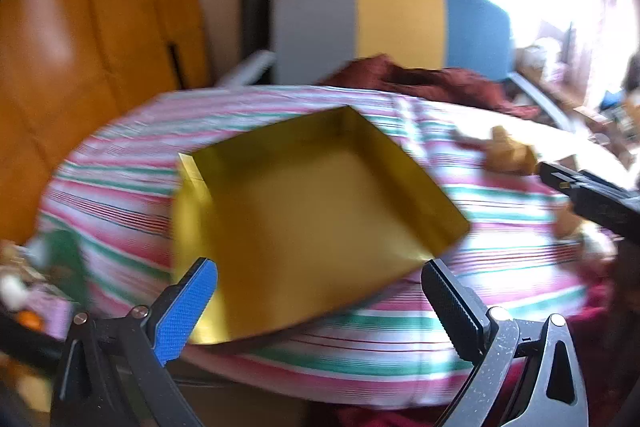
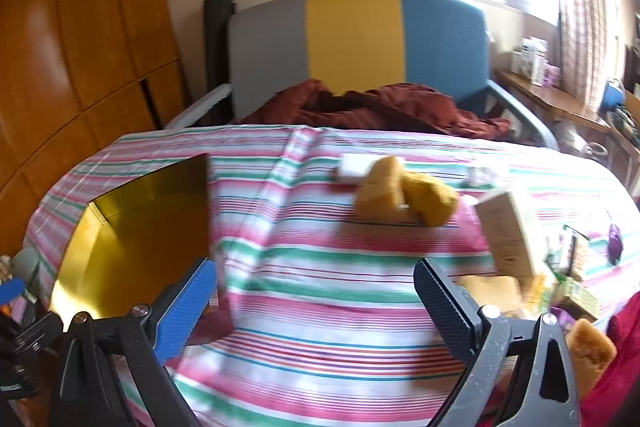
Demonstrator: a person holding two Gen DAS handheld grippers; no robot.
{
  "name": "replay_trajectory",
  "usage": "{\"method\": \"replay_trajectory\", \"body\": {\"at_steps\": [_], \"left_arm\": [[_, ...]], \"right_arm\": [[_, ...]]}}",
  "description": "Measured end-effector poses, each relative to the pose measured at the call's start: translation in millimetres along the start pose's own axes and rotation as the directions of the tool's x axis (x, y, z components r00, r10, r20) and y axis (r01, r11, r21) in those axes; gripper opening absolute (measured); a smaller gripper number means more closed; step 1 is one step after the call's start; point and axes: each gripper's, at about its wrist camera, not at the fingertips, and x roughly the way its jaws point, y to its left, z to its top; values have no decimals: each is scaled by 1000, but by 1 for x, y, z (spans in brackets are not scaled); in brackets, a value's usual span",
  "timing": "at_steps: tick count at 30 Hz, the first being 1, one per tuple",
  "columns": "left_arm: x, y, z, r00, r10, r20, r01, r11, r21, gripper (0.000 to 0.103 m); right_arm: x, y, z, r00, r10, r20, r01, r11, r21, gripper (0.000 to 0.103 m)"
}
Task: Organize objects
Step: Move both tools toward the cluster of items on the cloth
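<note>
A shallow gold box [image 1: 312, 203] lies empty on the striped cloth, straight ahead of my left gripper [image 1: 320, 287], which is open with nothing between its fingers. The same gold box [image 2: 144, 223] sits to the left in the right wrist view. My right gripper [image 2: 316, 287] is open over bare striped cloth. Two yellow-brown lumps [image 2: 404, 193] lie ahead of it, with a white flat item [image 2: 352, 169] behind them. A cream carton [image 2: 508, 231] and several small packets [image 2: 572, 287] crowd its right side. In the left wrist view my right gripper's tip shows at the right edge.
The striped cloth [image 2: 320, 307] covers a table. A grey, yellow and blue chair [image 2: 356, 43] with a dark red garment [image 2: 376, 107] stands behind it. Wooden cabinets [image 2: 80, 47] are on the left. A cluttered desk [image 2: 560, 95] stands under the bright window at right.
</note>
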Motion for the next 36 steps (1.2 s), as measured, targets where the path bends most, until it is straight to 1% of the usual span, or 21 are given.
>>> {"method": "replay_trajectory", "body": {"at_steps": [1, 3, 8, 11, 13, 16, 19, 22, 24, 26, 28, 29, 31, 34, 36], "left_arm": [[3, -1, 1, 999, -41, -18, 41, 999, -15, 103], [9, -8, 3, 997, -64, -43, 63, 998, -7, 103], [19, -38, 7, 989, -132, -67, 137, 987, 78, 103], [25, -52, 11, 979, -184, -87, 193, 975, 109, 103], [28, -63, 14, 971, -219, -99, 230, 965, 127, 103], [36, -79, 21, 950, -281, -135, 298, 946, 129, 103], [47, -96, 28, 915, -361, -177, 383, 918, 104, 103], [56, -122, 34, 887, -403, -226, 436, 891, 125, 103], [60, -141, 36, 883, -407, -233, 448, 879, 162, 103], [63, -162, 40, 868, -430, -248, 480, 855, 196, 103], [66, -185, 43, 857, -449, -254, 504, 832, 232, 103], [68, -194, 43, 854, -451, -259, 510, 825, 244, 103], [75, -216, 44, 842, -462, -280, 531, 802, 273, 103], [82, -244, 43, 828, -485, -281, 556, 775, 300, 103], [87, -262, 42, 813, -505, -290, 579, 754, 310, 103]], "right_arm": [[-1, -7, 0, 1000, -13, 0, 13, 1000, 9, 101], [-3, -25, 1, 999, -38, -2, 38, 999, 35, 101], [-15, -78, 1, 994, -113, -11, 114, 987, 117, 101], [-26, -117, 0, 983, -184, -23, 185, 968, 171, 101], [-33, -138, -1, 976, -216, -31, 218, 955, 203, 101], [-45, -170, -4, 969, -243, -45, 246, 930, 271, 101], [-56, -198, -8, 965, -257, -56, 260, 901, 347, 101], [-62, -212, -11, 960, -273, -57, 274, 884, 379, 101], [-64, -219, -14, 962, -266, -61, 268, 879, 394, 101], [-62, -224, -15, 967, -245, -70, 252, 878, 406, 101], [-60, -226, -15, 971, -228, -74, 238, 880, 411, 101], [-59, -227, -15, 973, -220, -74, 231, 881, 413, 101], [-58, -230, -16, 976, -202, -80, 217, 880, 423, 101], [-55, -235, -15, 981, -172, -94, 195, 878, 437, 101], [-55, -239, -11, 983, -161, -92, 185, 882, 433, 101]]}}
